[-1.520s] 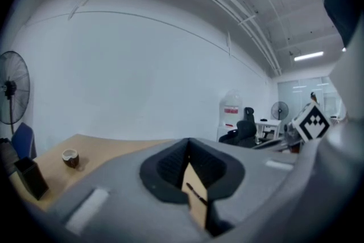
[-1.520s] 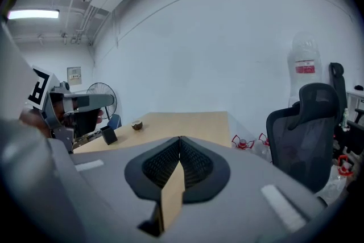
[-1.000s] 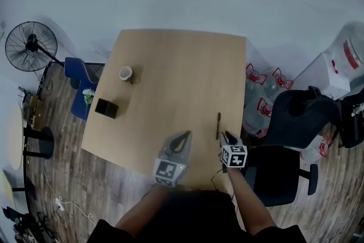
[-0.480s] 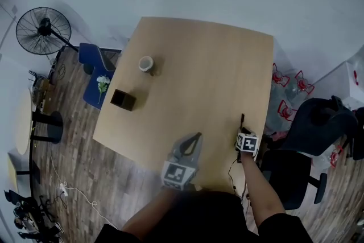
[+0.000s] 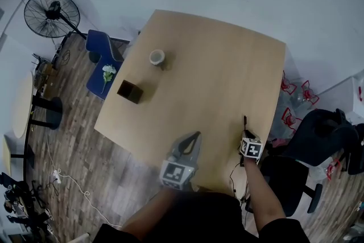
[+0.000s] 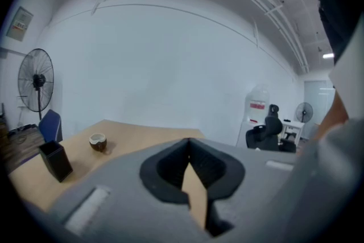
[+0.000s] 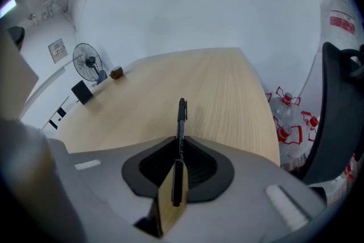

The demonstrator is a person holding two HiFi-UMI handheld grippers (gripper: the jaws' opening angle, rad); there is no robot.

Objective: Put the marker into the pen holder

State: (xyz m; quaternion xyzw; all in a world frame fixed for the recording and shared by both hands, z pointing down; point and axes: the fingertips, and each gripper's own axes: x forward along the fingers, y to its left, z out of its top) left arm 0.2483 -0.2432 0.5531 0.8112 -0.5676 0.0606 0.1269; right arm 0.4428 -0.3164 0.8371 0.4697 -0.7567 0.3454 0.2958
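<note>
Peeking out past the right gripper (image 5: 244, 135) in the head view, the marker (image 5: 245, 122) shows only its far end. The rest is covered by the gripper's cube. A second ago that gripper sat just beside the marker; now it is over it. Its jaws are closing on the barrel between them, pads touching it, near the right edge of the counter (image 5: 216, 65). The left gripper (image 5: 190, 139) has its jaws together, empty, well apart from the black pen holder (image 5: 130, 91).
</note>
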